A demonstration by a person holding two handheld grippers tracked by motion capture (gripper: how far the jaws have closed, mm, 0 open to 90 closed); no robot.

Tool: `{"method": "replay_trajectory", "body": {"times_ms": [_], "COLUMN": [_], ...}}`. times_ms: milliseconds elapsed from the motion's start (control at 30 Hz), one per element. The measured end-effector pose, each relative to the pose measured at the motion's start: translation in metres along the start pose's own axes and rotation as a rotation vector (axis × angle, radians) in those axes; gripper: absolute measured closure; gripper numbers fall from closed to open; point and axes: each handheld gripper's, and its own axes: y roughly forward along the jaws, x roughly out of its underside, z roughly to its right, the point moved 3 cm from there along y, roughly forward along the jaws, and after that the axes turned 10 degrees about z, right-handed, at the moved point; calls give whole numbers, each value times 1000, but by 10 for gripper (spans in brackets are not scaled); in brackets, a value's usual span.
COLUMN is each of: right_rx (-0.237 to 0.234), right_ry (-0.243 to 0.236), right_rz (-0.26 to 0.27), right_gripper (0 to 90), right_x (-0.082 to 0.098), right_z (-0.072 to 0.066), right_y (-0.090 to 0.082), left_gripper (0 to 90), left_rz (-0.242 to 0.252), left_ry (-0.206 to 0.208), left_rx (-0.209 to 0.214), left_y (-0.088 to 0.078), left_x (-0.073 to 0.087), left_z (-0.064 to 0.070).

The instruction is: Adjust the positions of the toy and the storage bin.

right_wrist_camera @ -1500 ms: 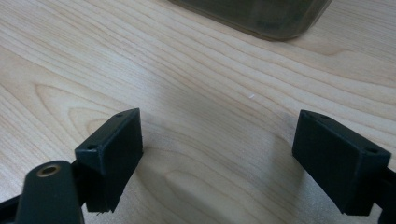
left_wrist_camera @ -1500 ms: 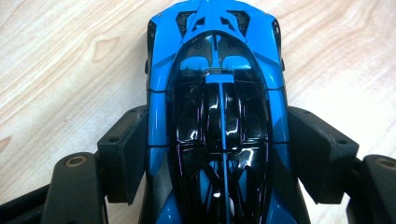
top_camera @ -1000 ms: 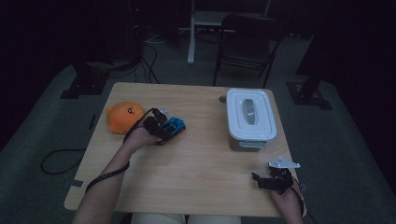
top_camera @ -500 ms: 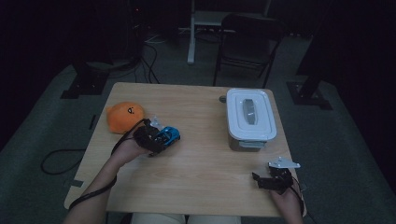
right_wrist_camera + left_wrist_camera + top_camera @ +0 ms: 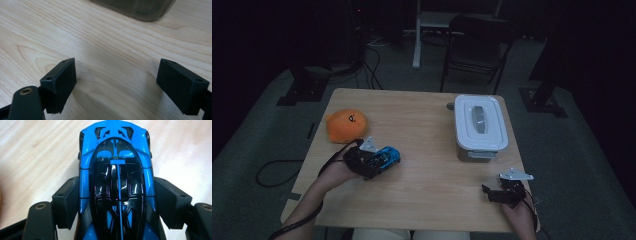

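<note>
Nearest the person, at the front right corner of the table (image 5: 422, 200), the right gripper (image 5: 488, 192) rests low over the wood with its jaws spread wide and nothing between them. In the right gripper view its two black pads (image 5: 61, 77) stand well apart above bare wood grain, and the lower edge of the container's body crosses the top of that view.

A little farther in, on the left side, the left gripper (image 5: 379, 162) has its jaws closed on a blue and black toy car (image 5: 384, 157). The left gripper view looks down along the car's roof: the car (image 5: 116, 182) sits lengthwise between the jaws, one pad (image 5: 66, 202) pressed against each flank about halfway along the body, with one end of the car reaching out past the jaw tips over the tabletop. The jaws stand at a middling width, set by the width of the car. In the high view the car points toward the table's middle, and the person's left hand (image 5: 334, 172) wraps the gripper body behind it. Whether the wheels touch the wood I cannot tell.

Just beyond the left gripper, near the left edge, lies an orange plush toy (image 5: 346, 125), close to the car but apart from it.

Farther back on the right stands a container with a white lid (image 5: 479, 122), lid on, well apart from the car and both grippers.
</note>
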Motion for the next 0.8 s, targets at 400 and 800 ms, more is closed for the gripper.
{"method": "replay_trajectory", "body": {"times_ms": [400, 800], "right_rx": [1, 4], "right_ry": [1, 3], "right_rz": [1, 1], "right_gripper": [156, 157], "right_x": [0, 0], "right_z": [0, 0], "right_y": [0, 0], "left_gripper": [282, 282], "left_rz": [18, 1], "left_ry": [20, 9], "left_rx": [3, 34], "left_y": [-27, -45], "left_x": [35, 74], "left_z": [16, 28]}}
